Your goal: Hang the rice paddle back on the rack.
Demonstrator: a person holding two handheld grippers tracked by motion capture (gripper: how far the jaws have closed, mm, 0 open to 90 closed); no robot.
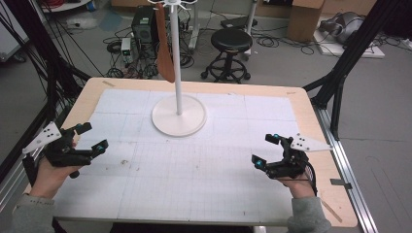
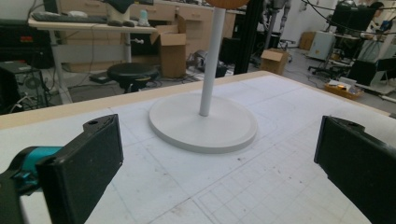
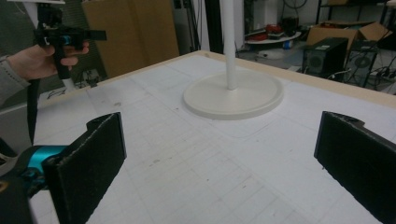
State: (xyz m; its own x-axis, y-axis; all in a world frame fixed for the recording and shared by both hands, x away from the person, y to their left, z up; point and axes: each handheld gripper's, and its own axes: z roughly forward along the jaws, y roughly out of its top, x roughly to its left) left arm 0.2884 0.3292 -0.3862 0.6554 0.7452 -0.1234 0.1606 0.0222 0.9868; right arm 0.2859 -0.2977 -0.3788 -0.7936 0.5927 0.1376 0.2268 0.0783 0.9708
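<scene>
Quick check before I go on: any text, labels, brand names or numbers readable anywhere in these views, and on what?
No readable text.
White mat on the table: printed grid lines, no legible numbers.
Cardboard boxes in the background: any print too blurred to read.
Grey plates on the grippers: holes, no lettering visible.
White stand: no markings visible.

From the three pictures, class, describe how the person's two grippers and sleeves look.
Both the left gripper and the right gripper are black, with teal accents near the flat rectangular jaws. Each carries a grey three-cornered plate dotted with small holes. A black cable trails from the right one. The sleeves are grey.
</scene>
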